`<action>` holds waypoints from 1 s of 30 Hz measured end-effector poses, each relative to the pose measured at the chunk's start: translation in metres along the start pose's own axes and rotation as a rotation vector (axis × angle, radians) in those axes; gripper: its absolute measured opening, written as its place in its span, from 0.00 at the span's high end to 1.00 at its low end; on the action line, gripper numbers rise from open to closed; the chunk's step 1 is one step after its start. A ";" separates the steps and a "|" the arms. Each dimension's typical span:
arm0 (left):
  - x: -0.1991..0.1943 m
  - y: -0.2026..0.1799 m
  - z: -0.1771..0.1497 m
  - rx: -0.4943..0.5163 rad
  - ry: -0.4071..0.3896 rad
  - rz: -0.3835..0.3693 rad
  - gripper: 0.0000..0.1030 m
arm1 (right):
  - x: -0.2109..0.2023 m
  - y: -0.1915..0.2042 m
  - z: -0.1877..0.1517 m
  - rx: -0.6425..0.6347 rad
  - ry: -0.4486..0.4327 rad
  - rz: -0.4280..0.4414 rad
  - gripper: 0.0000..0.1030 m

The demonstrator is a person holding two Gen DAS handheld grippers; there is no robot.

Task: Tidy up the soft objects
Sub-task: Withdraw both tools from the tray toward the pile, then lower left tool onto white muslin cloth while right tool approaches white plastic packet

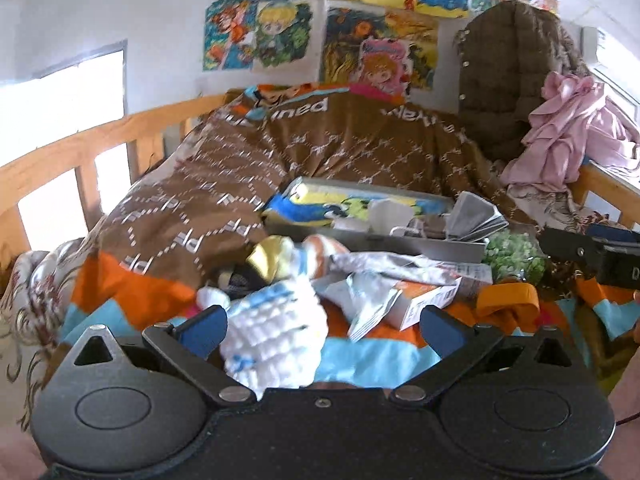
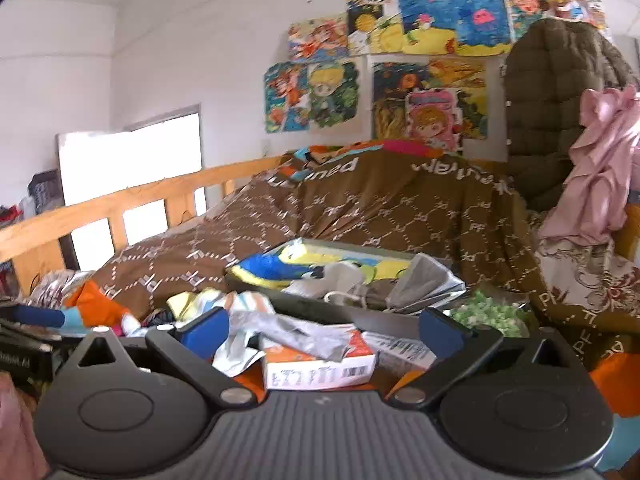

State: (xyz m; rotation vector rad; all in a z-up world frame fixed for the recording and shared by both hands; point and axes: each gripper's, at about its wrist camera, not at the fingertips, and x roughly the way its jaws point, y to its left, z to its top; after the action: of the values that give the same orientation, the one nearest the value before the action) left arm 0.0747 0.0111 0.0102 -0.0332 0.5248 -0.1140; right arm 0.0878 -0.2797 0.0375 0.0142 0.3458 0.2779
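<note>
On a cluttered bed [image 1: 168, 184], your left hand-held gripper [image 1: 324, 330] stands with its blue fingers [image 1: 206, 330] spread wide, released, while a white knitted sock [image 1: 276, 332] with pale blue marks lies between them, resting against the left finger. Your right hand-held gripper [image 2: 322, 330] is likewise spread and holds nothing; just ahead of it lies a small white-and-orange box [image 2: 320, 370] under crumpled silver wrappers [image 2: 296, 330]. Behind the box sits a grey tray [image 2: 280, 304] holding a blue-and-yellow cloth [image 2: 276, 268] and folded grey face masks [image 2: 424, 282]. A green-and-white fuzzy piece [image 2: 488, 314] lies just right of the tray. A brown patterned quilt [image 2: 400, 216] is heaped behind, near a pink garment [image 2: 600, 176].
</note>
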 end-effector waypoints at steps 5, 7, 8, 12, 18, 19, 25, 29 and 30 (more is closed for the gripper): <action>0.001 0.014 -0.001 -0.071 0.052 0.039 0.01 | 0.003 0.012 -0.001 -0.050 0.027 0.021 0.00; 0.004 0.019 0.000 -0.101 0.068 0.048 0.01 | 0.006 0.015 -0.002 -0.067 0.042 0.031 0.00; 0.005 0.021 0.000 -0.115 0.077 0.050 0.01 | 0.008 0.017 -0.003 -0.078 0.052 0.036 0.00; 0.012 0.025 -0.001 -0.148 0.107 0.051 0.01 | 0.019 0.024 -0.006 -0.112 0.099 0.058 0.00; 0.024 0.027 -0.002 -0.170 0.150 0.055 0.01 | 0.050 0.035 -0.011 -0.138 0.235 0.166 0.00; 0.025 0.027 -0.002 -0.172 0.156 0.056 0.01 | 0.055 0.038 -0.012 -0.157 0.251 0.176 0.00; 0.043 0.034 0.001 -0.187 0.228 0.034 0.01 | 0.081 0.062 -0.024 -0.363 0.268 0.190 0.00; 0.062 0.041 0.005 -0.200 0.278 0.023 0.01 | 0.093 0.069 -0.035 -0.453 0.227 0.184 0.00; 0.067 0.042 0.005 -0.196 0.286 0.022 0.01 | 0.095 0.070 -0.037 -0.458 0.225 0.188 0.00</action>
State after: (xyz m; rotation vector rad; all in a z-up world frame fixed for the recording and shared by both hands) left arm 0.1391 0.0452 -0.0210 -0.2049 0.8206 -0.0450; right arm 0.1425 -0.1876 -0.0248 -0.4402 0.4989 0.5420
